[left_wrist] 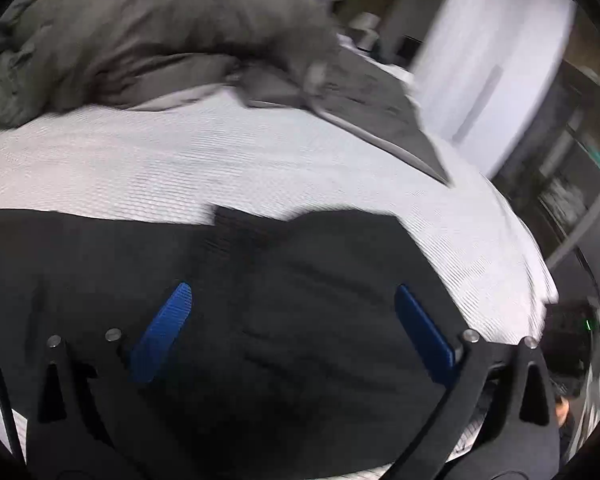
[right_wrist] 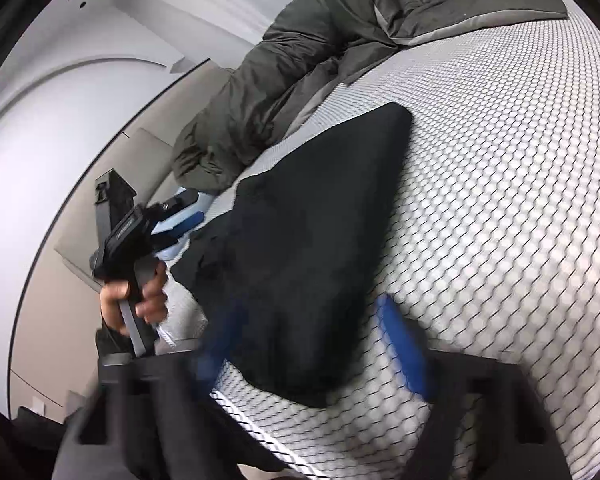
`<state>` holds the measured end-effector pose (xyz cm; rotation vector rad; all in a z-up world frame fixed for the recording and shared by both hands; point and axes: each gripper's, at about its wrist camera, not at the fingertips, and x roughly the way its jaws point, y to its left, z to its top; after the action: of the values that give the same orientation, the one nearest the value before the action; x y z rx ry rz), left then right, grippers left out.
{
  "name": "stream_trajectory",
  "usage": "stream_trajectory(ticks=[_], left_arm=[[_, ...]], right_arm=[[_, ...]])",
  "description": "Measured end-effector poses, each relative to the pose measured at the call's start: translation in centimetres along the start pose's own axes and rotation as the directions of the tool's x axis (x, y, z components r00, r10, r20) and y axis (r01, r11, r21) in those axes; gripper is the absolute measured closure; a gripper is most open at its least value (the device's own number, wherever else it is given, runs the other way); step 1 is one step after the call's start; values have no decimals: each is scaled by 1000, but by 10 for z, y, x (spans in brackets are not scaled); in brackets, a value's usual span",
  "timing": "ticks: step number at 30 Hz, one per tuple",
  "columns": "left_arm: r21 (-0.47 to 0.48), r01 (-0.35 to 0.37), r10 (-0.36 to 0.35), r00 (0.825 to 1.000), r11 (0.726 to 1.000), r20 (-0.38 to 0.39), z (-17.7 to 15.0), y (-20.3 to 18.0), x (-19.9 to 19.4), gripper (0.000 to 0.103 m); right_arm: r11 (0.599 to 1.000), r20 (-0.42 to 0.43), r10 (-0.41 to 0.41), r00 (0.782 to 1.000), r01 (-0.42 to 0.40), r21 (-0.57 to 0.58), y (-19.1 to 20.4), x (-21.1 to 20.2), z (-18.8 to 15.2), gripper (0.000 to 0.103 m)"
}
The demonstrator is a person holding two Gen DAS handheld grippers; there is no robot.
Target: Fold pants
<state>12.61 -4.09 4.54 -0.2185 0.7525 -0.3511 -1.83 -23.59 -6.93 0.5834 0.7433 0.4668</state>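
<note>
I have the pants [left_wrist: 260, 320] lying dark and bunched on the bed [left_wrist: 160, 160], directly under and ahead of my left hand-held gripper [left_wrist: 292, 320]. Its 2 blue pads stand wide apart with nothing between them; the cloth lies below them, not pinched.

My right hand-held gripper [right_wrist: 312, 344] sits over the near corner of the pants, 1 blue pad on each side of the cloth. That view is smeared at the pads, so I cannot tell whether they press on the fabric or only straddle it.

I judge the step in hand to be taking an edge for the next fold. To do it well I would bring the left pads down onto a single clean edge, not the bunched middle, close firmly, and keep both grippers level with each other so the fold line runs straight. Lifting only just clear of the bed should keep the layers from sliding apart.

Hard to read: both views are motion-blurred. The black cloth shows almost no seams, so I cannot pick out waistband from leg ends or count the layers. In the right view the hand [right_wrist: 136, 300] on the other gripper shows beyond the pants to my left, but its pads are hidden. A grey-green blanket [left_wrist: 140, 40] lies heaped well beyond the pants.
</note>
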Motion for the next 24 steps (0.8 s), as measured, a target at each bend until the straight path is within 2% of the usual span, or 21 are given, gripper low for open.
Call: stream_trajectory(ticks=[2, 3, 6, 10, 11, 13, 14, 15, 16, 19, 22, 24], left_arm=[[54, 24, -24, 1000, 998, -18, -13, -23, 5, 3], [79, 39, -36, 999, 996, -30, -21, -34, 8, 3], [110, 75, -66, 994, 991, -84, -39, -59, 18, 3], [163, 104, -82, 988, 981, -133, -61, -85, 22, 3], [176, 110, -87, 987, 978, -134, -65, -89, 21, 3], [217, 120, -91, 986, 969, -137, -76, -103, 21, 3], [230, 128, -98, 985, 965, -139, -79, -109, 21, 3], [255, 142, -106, 983, 956, -148, -85, -118, 22, 2], [276, 144, -104, 982, 950, -155, -88, -125, 28, 2], [380, 94, -30, 985, 920, -170, -107, -152, 47, 2], [491, 25, 76, 980, 871, -184, -132, -168, 67, 1], [520, 0, 103, 980, 854, -170, -142, -173, 72, 1]], right_arm=[[999, -5, -28, 1000, 28, 17, 0, 6, -5, 74], [998, -9, -49, 999, 50, 33, -1, 10, -10, 77], [993, -30, -78, 996, 81, 84, -1, 10, -23, 80], [990, -107, -135, 985, 139, 27, 17, 1, -35, 80], [989, -121, -141, 983, 144, 17, 20, 0, -36, 78], [991, -113, -130, 985, 131, 4, 27, -7, -29, 62], [992, -88, -126, 988, 127, -1, 29, -12, -24, 45], [993, -47, -120, 992, 119, -16, 31, -17, -15, 36], [993, -34, -116, 993, 115, -26, 32, -18, -11, 36], [993, -15, -100, 995, 99, -62, 30, -8, 8, 36], [997, -62, -77, 995, 76, -19, 11, 17, 13, 36], [995, -118, -96, 988, 95, -16, 3, 38, 18, 36]])
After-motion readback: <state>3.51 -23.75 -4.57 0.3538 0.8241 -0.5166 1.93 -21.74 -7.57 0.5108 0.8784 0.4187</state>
